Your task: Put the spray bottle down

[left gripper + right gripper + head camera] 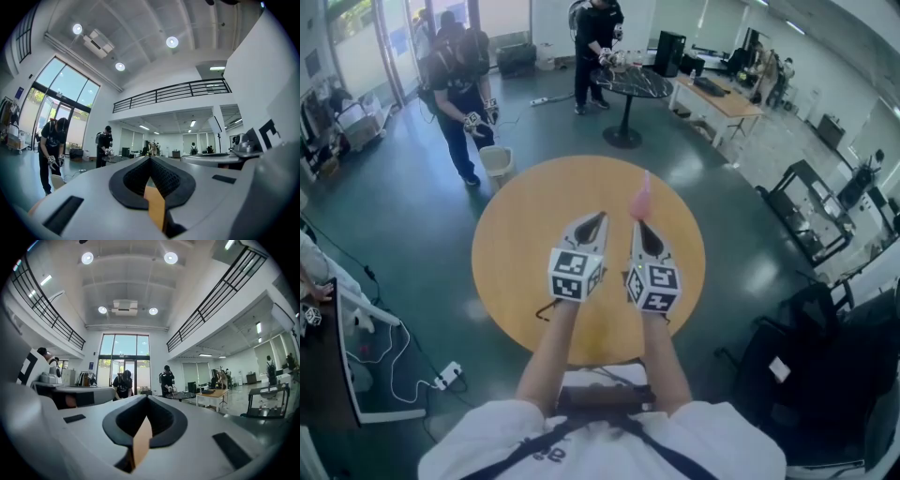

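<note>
A pink spray bottle [643,195] stands upright on the round wooden table [525,253], just past the tip of my right gripper [637,226] and apart from it. That gripper is shut with nothing between its tips [146,397]. My left gripper [598,218] hovers beside it over the table's middle, also shut and empty [150,158]. Both point level into the room, so neither gripper view shows the bottle. Only a sliver of table [154,206] appears under the jaws.
A white bin [497,161] stands on the floor at the table's far left edge. A person [459,94] stands beyond it, and another by a black round table [636,82]. Desks and chairs [811,225] fill the right. A power strip [445,375] lies left.
</note>
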Tool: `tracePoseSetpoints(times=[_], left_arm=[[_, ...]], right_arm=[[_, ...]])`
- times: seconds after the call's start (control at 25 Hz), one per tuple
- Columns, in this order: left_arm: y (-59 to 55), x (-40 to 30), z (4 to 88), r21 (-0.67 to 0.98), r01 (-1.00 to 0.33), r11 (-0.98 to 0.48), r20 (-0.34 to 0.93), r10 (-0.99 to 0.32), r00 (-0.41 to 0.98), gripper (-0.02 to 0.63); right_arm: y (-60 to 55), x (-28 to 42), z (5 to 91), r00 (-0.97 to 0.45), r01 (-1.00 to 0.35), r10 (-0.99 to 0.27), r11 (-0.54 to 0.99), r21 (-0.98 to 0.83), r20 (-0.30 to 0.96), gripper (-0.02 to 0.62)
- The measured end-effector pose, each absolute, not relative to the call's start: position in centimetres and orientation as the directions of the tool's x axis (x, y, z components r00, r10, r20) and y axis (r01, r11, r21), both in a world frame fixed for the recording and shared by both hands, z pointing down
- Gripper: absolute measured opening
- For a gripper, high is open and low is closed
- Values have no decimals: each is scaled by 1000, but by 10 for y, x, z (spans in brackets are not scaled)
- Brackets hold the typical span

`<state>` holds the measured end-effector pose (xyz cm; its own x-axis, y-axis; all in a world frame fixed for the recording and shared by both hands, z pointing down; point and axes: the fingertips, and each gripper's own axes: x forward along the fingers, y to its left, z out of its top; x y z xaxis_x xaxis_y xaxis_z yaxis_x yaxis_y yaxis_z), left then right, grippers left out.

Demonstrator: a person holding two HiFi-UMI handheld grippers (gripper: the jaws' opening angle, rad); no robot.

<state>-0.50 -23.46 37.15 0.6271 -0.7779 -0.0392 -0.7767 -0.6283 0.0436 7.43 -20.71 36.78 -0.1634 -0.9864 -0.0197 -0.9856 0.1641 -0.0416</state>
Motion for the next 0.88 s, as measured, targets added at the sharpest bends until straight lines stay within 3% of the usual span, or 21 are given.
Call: tracePoseSetpoints(times=[0.88], left_arm=[[-235,4,385,78,-770,-634,-8,-772,635,11]], right_arm=[[-209,94,382,-122,-990,-992,122,-67,5,15]])
